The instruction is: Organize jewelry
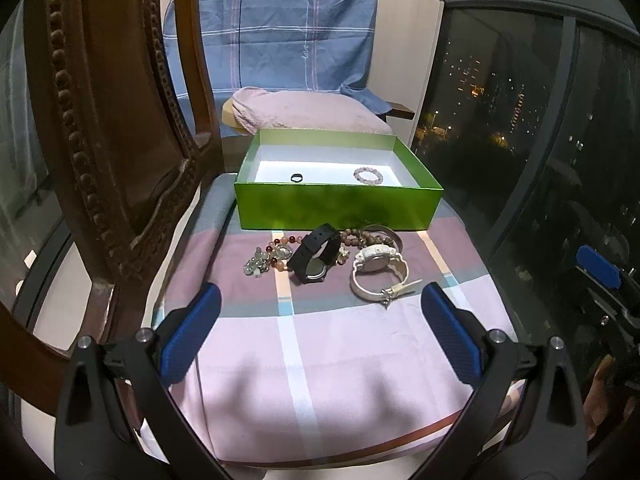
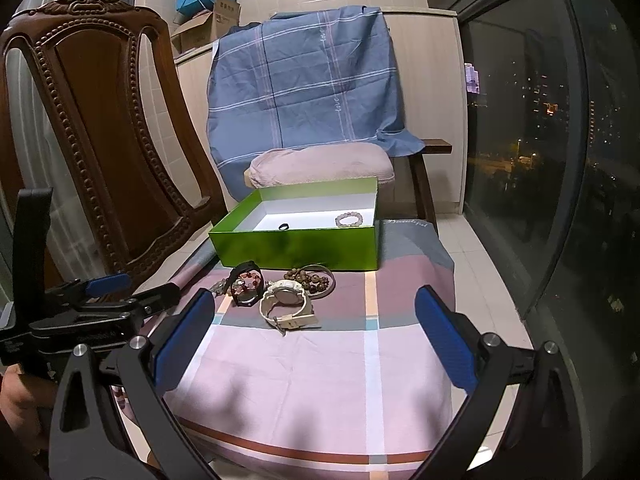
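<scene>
Ahead of both wide-spread grippers, left (image 1: 320, 296) & right (image 2: 314, 304), watches (image 1: 378, 270) lie untouched.

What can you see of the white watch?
The white watch lies on the checked cloth in front of the green box, outside it. It has a round pale case with a greyish face, and a strap that looks like plastic or rubber, looped, its buckle end trailing toward the camera. It sits right of the black watch, against the wooden-bead bracelet behind. No hand-held gripper touches it.
</scene>
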Motion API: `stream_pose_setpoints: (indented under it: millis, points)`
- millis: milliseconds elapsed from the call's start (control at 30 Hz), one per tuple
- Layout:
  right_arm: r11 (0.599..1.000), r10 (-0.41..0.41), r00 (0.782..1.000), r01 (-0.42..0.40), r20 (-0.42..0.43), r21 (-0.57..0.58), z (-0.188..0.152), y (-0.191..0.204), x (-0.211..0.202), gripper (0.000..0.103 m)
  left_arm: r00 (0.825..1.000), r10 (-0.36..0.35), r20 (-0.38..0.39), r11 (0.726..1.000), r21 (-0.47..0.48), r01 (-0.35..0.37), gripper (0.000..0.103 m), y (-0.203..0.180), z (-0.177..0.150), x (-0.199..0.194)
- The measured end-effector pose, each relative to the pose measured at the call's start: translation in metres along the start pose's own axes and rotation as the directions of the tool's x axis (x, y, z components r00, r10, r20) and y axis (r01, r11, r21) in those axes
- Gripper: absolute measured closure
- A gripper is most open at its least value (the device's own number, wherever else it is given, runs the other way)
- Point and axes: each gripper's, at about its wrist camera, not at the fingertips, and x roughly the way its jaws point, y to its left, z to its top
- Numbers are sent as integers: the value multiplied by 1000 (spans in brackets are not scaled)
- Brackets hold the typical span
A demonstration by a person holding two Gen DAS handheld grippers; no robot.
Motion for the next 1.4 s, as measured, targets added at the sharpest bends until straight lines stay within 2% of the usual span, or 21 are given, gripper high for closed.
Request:
stream_pose_setpoints:
  millis: [233,333,467,667,767,833,900,1067,1167,1200,1233,1300,1400]
  points:
    - [1000,7,1000,-7,-5,5,0,-1,0,5,999,16,-37,1000,4,-16,4,10,4,16]
    - [1000,10,1000,-10,-10,7,0,-1,0,5,998,38,-56,999,0,-38,4,16,8,30]
    - [1000,16,1000,-16,-19,9,0,0,2,5,991,81,-102,996,44,-77,4,24,17,59]
    - [1000,18,999,-17,-47,11,-2,-3,6,5,983,97,-156,995,47,-91,10,40,20,89]
    - [1000,19,998,-18,-58,24,-2,-6,7,5,970,140,-200,988,87,-125,23,47,17,110]
    - [999,19,998,-17,-64,30,-2,-8,8,5,959,168,-230,984,95,-150,38,55,15,121]
    - [999,18,997,-15,-69,34,-2,-9,10,5,951,179,-253,982,107,-156,45,60,14,131]
    - [999,21,997,-18,-77,46,-3,-10,12,5,937,177,-302,982,125,-145,45,62,12,153]
    - [999,18,996,-15,-85,37,-4,-8,15,5,944,148,-295,988,95,-125,46,68,13,156]
    - [999,16,996,-13,-88,34,-5,-7,16,5,945,126,-302,991,75,-109,53,70,13,155]
    - [999,13,996,-10,-92,32,-6,-7,17,5,946,109,-305,994,56,-97,72,71,14,153]
    - [999,10,995,-7,-99,35,-7,-8,19,5,942,122,-312,992,64,-107,91,72,13,152]
    - [999,9,995,-4,-103,40,-7,-10,21,5,942,86,-323,996,38,-78,95,75,13,140]
